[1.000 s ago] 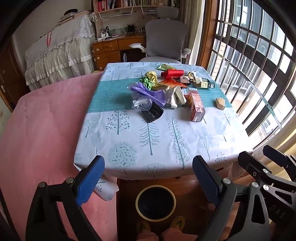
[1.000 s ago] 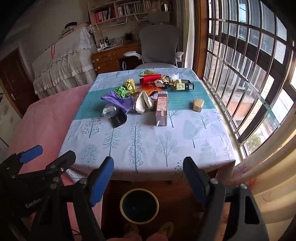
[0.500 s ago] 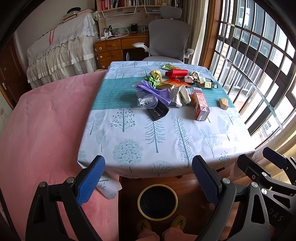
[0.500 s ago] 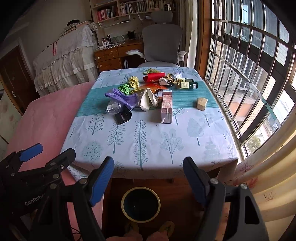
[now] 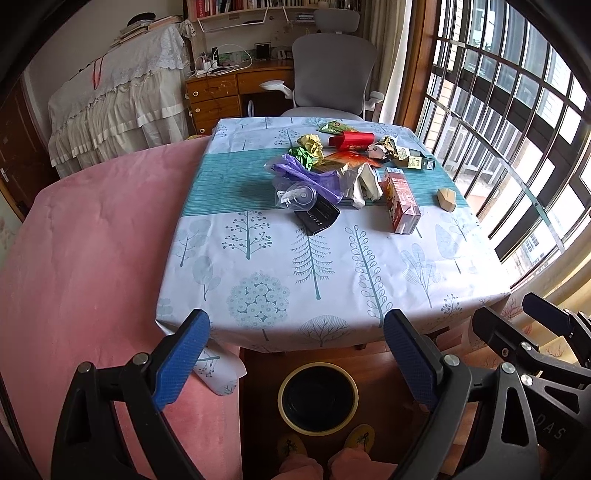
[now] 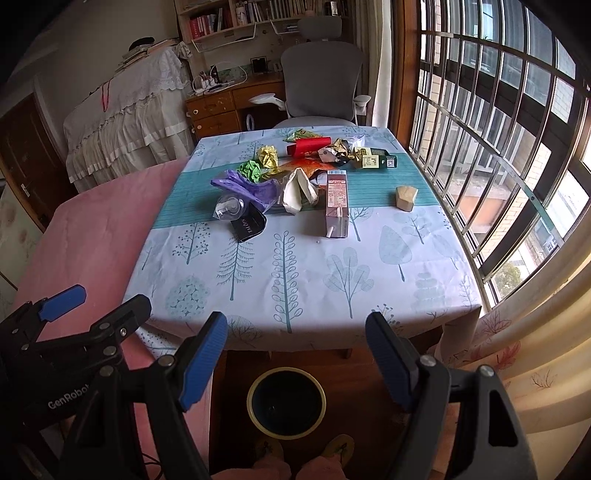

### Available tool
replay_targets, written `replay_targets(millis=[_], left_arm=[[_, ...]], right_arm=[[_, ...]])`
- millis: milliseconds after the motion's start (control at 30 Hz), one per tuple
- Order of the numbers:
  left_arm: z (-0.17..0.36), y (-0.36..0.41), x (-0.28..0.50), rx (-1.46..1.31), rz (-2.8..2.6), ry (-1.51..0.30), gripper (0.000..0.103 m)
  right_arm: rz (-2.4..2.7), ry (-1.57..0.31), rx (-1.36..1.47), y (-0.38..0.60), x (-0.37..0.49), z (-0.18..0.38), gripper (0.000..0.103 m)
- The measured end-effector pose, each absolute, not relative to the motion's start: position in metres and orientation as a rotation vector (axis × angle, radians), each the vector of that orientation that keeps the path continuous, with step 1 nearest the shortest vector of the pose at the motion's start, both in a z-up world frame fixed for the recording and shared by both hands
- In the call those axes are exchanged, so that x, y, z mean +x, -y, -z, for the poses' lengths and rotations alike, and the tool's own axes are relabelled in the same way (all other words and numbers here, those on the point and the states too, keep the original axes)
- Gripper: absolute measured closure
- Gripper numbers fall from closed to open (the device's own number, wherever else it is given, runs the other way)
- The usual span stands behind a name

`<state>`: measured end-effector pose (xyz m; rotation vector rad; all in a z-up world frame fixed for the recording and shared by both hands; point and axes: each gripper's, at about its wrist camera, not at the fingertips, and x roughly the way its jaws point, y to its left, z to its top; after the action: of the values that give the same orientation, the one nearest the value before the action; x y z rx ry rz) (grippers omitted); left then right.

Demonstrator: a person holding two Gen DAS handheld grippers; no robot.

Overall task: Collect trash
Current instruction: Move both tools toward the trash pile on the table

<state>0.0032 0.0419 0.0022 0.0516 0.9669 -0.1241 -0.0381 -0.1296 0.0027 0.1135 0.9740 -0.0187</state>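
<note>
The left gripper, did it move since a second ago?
Yes. Against the bin, the left gripper has pulled back and risen; the table now sits higher in its view.

A table spread with a tree-printed tablecloth (image 5: 314, 266) abuts a pink-covered surface (image 5: 92, 240) on one side. Behind the table stands a grey office chair (image 6: 319, 77), drawn up to a wooden desk (image 6: 221, 110) with drawers. A bookshelf (image 6: 236, 18) hangs above the desk. White frilled fabric (image 5: 118, 103) drapes bulky furniture beside it. A barred window (image 6: 491, 122) lines the opposite wall, with a leaf-patterned curtain (image 6: 517, 354) below.
</note>
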Motion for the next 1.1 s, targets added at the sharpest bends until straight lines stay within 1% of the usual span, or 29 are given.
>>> replay_targets(millis=[1100], left_arm=[[-0.002, -0.054, 0.021, 0.118, 0.176, -0.974, 0.009]], right_arm=[[0.084, -0.967, 0.141, 0.111, -0.033, -0.007, 0.025]])
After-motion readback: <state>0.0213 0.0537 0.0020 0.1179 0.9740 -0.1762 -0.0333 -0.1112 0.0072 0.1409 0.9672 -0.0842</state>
